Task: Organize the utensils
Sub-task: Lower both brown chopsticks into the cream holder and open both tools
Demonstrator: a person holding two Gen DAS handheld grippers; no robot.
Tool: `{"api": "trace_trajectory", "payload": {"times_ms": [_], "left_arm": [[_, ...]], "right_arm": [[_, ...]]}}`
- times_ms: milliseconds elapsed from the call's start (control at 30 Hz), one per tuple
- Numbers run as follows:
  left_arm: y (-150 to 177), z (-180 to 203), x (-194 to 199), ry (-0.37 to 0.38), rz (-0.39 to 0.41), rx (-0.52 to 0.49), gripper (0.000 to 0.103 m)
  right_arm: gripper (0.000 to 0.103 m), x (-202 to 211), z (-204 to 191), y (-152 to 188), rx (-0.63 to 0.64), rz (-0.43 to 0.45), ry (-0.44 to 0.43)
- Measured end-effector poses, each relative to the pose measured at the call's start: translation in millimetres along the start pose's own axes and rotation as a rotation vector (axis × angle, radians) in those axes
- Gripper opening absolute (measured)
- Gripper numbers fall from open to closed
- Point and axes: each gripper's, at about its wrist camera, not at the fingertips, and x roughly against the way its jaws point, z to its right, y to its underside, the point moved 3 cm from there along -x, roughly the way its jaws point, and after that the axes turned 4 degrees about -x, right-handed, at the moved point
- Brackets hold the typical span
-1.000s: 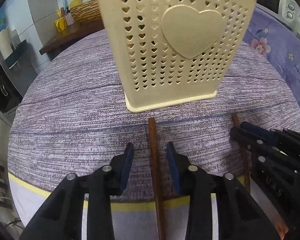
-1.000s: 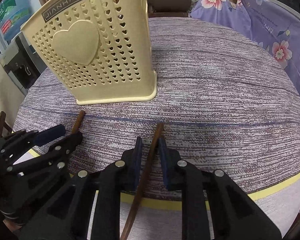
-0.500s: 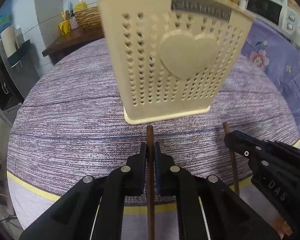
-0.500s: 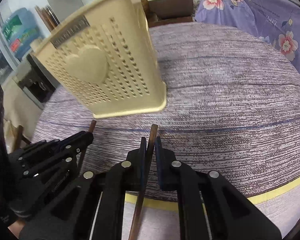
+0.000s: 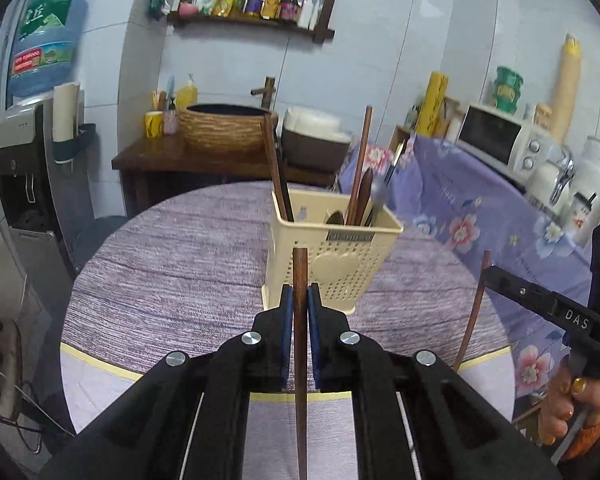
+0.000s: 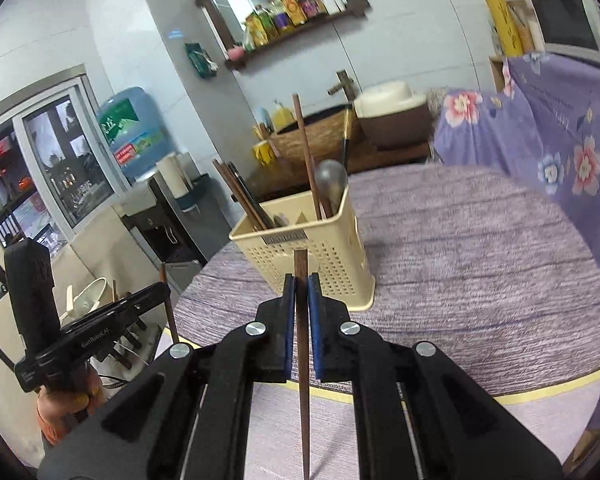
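Brown wooden chopsticks fill both our tongs: left gripper (image 5: pixel 300 300) clamps one chopstick (image 5: pixel 300 360), right gripper (image 6: pixel 301 292) another (image 6: pixel 302 360), near the perforated cream holder (image 5: pixel 332 264) on the woven purple tablecloth (image 5: pixel 172 280). Only the right view shows its steel spoon (image 6: pixel 331 178).

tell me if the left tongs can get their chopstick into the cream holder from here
Probably yes. The left tongs are shut on a dark wooden chopstick, and the cream perforated plastic holder stands directly ahead with nothing between; its open top has gaps among the utensils.
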Motion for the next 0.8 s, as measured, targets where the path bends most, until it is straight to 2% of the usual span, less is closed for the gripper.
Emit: {"api": "trace_trajectory", "payload": {"times_ms": [500,667,800], "left_arm": [[-7,-2,12,0.013,0.044,0.022,0.009],[-23,-1,17,0.02,0.071,0.01,0.009],[-52,1,23,0.053,0.1,0.008,0.009]], "right_arm": [[0.007,24,-21,-3,0.1,0.036,-0.018],[0.007,28,-33,-17,0.148,0.058,-0.015],[0.007,30,-46,-40,0.189,0.073,-0.022]]}}
